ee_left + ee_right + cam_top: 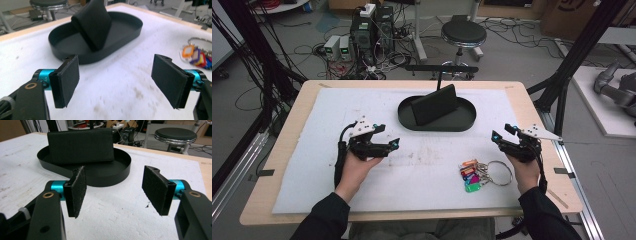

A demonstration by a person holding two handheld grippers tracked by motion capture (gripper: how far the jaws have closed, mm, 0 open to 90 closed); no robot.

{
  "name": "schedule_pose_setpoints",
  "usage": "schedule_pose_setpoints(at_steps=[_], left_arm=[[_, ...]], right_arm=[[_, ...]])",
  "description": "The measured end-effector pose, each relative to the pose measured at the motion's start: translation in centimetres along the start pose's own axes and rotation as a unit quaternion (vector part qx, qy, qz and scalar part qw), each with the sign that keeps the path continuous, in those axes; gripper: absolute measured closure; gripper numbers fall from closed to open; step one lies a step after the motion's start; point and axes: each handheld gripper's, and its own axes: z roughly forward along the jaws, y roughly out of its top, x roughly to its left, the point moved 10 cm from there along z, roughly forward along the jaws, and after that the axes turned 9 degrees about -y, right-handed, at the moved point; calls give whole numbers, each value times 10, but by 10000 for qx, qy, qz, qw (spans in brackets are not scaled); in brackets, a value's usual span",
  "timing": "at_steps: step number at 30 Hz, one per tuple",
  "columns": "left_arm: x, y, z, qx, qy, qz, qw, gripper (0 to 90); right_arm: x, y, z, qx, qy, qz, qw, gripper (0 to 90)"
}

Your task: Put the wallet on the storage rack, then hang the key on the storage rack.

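Black wallet [434,105] propped in tray [462,124] at twelve o'clock, likely light and stiff, best pinched at top edge; both grippers' jaws wide, empty.

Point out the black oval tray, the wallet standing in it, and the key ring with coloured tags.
Black oval tray [464,121]: high view, front right rim.
Wallet [434,106]: high view, middle of its face.
Key ring [499,172]: high view, metal ring's near edge.

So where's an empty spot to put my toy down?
The white mat is bare between the two tongs, in front of the black tray, and along its far left side. It is crowded by the keys and inside the tray, where a black wallet stands.
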Motion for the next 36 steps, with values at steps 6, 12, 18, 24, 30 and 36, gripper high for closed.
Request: schedule_pose_setpoints(at_steps=[6, 12, 18, 24, 30, 36], left_arm=[[-9, -13, -28, 52, 165, 20, 9998, 230], [-12, -19, -44, -28, 308, 177, 9994, 236], [-8, -17, -51, -227, 302, 141, 9992, 225], [-6, -15, -49, -302, 332, 101, 9989, 224], [-4, -20, -46, -123, 494, -17, 9987, 258], [0, -22, -48, -70, 628, 37, 9980, 282]], right_arm=[[-2, 0, -1, -21, -26, 12, 10000, 359], [-4, 0, -9, -28, -12, -27, 10000, 324], [-9, -2, -16, 35, 45, 4, 10000, 263], [-15, -7, -21, 134, 153, 3, 9998, 205], [-28, -12, -31, 215, 47, 213, 9995, 209], [-32, -28, -40, 504, 104, 89, 9986, 379]])
